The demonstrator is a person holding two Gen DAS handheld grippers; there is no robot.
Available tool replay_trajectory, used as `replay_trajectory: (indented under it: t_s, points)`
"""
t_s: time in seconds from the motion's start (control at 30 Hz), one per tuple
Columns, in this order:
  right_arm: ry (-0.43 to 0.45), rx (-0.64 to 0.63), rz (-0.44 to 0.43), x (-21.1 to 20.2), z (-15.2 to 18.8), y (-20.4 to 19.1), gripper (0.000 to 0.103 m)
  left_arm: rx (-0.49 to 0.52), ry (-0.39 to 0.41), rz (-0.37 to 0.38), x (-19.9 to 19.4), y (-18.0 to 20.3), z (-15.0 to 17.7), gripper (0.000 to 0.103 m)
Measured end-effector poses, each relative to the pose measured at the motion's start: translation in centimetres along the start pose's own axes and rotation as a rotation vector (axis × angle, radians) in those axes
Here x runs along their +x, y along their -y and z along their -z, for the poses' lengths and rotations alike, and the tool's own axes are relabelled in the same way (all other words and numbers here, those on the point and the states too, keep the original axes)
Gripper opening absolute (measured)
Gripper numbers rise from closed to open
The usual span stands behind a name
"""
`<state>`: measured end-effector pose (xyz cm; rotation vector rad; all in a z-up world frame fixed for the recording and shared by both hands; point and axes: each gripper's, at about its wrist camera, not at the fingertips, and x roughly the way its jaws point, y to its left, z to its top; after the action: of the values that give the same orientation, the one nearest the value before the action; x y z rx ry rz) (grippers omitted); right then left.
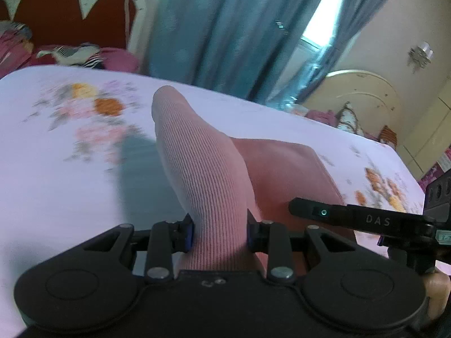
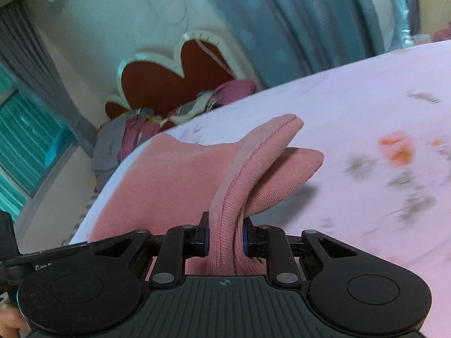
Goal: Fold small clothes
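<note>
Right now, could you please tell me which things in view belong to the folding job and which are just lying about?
Job:
- pink ribbed garment
- left gripper
- right gripper
- floral bedsheet

Lying about:
- pillows
- clothes pile
- blue curtains
- heart-shaped headboard

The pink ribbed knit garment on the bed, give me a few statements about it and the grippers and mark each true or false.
1. The left gripper is shut on the pink ribbed knit garment. True.
2. The right gripper is open and empty. False: it pinches a ribbed edge of the same garment.
3. The garment lies on a bare wooden table. False: it rests on a pale floral bedsheet.
4. Blue curtains hang behind the bed. True.
</note>
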<state>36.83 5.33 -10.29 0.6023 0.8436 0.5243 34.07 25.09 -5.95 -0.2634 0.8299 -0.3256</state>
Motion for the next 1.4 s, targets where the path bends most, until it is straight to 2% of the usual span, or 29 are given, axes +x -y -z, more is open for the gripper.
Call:
replay_trajectory:
  t_s: [0.17,0.33,0.4,0.47,0.53,0.6,0.67,0.77,0.8,0.83,0.9,1.0,1.13,1.17,1.3,1.4]
  points:
    - [-0.035,-0.002,0.033,4.2,0.7,-0.5,0.020,-0.024,-0.010,-0.028,0.5,-5.1,1.2,0.031]
    - [-0.047,0.021,0.095,5.0,1.0,1.3,0.020,-0.033,-0.018,-0.029,1.6,-7.1,2.6,0.039]
    - [-0.057,0.041,0.118,5.0,1.7,2.0,0.021,-0.034,-0.017,-0.022,1.7,-7.2,2.6,0.041]
    - [-0.039,0.041,0.174,4.8,2.2,2.3,0.028,-0.017,-0.022,-0.036,1.7,-6.8,2.5,0.044]
    - [-0.036,0.036,0.191,4.5,2.3,2.6,0.035,-0.011,-0.025,-0.047,1.5,-7.2,2.6,0.048]
    - [-0.027,-0.010,0.215,4.1,2.0,1.7,0.034,-0.009,-0.014,-0.061,0.9,-6.9,2.5,0.046]
    - [0.011,-0.074,0.246,3.5,1.6,0.7,0.034,-0.016,0.029,-0.080,-0.2,-6.5,2.5,0.045]
    - [0.067,-0.100,0.235,2.8,0.6,-0.5,0.034,0.017,0.112,-0.106,-1.5,-5.9,2.0,0.042]
    - [0.074,-0.121,0.232,3.1,0.2,-1.0,0.034,0.036,0.142,-0.105,-1.7,-5.7,1.7,0.038]
    - [0.071,-0.144,0.231,3.6,0.1,-1.7,0.034,0.048,0.152,-0.104,-1.6,-5.5,1.2,0.038]
    - [0.054,-0.173,0.230,4.7,0.0,-2.4,0.034,0.062,0.131,-0.096,-0.6,-5.3,0.3,0.037]
    - [0.020,-0.191,0.259,7.7,-0.2,-3.1,0.034,0.085,0.120,-0.129,1.6,-5.2,-0.6,0.038]
    - [-0.022,-0.246,0.365,11.2,0.3,-2.3,0.034,0.065,0.086,-0.152,3.5,-6.0,-0.9,0.040]
    - [-0.020,-0.248,0.367,11.6,0.4,-1.9,0.034,0.060,0.085,-0.148,3.7,-6.1,-0.8,0.040]
    - [-0.016,-0.229,0.375,11.7,0.1,-1.6,0.034,0.062,0.084,-0.161,4.1,-6.2,-0.8,0.042]
    - [0.016,-0.215,0.356,9.4,0.4,-2.4,0.034,0.047,0.081,-0.167,3.4,-6.0,-1.1,0.041]
